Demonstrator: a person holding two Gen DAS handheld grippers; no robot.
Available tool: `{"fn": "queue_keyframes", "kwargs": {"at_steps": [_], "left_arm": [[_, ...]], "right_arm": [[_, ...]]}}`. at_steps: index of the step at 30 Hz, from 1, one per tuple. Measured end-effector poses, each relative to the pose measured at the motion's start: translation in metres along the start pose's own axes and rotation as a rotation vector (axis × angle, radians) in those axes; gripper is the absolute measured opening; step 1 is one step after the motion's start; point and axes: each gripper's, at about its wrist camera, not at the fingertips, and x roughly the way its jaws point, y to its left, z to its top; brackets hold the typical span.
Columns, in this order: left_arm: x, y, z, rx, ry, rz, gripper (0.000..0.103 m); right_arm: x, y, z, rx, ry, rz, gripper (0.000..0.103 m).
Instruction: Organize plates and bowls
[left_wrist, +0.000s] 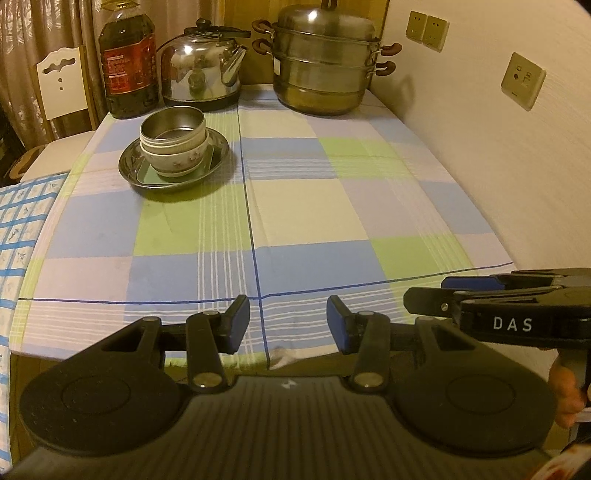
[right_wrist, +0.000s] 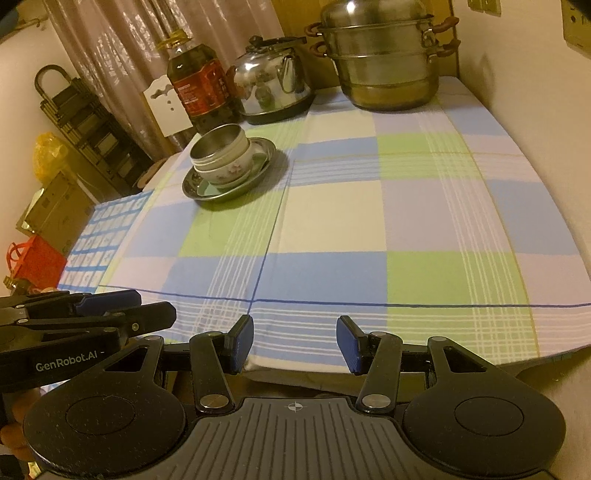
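Nearest to the cameras, the black left gripper with blue pads (left_wrist: 288, 323) and the matching right gripper (right_wrist: 294, 341) both hang over the near edge of the checked blue, green and white tablecloth (left_wrist: 303, 214), side by side. Each one has its jaws spread apart and carries nothing. I judge the stacking is finished, so the hands wait back here. Far ahead and to the left, well apart from both grippers, a shiny steel bowl (left_wrist: 173, 127) sits nested in a white flowered ceramic bowl (left_wrist: 177, 158), and these stand on a round metal plate (left_wrist: 129, 173), near the dark oil bottle (left_wrist: 129, 62).
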Motion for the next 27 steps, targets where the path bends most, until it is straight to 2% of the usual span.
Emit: {"fn": "queue_keyframes", "kwargs": {"at_steps": [27], "left_arm": [[0.0008,-0.0058,0.0022,0.009,-0.005,-0.001,0.043]], "right_arm": [[-0.0023,-0.0028,0.0003,-0.001,-0.004,0.001,0.05]]}}
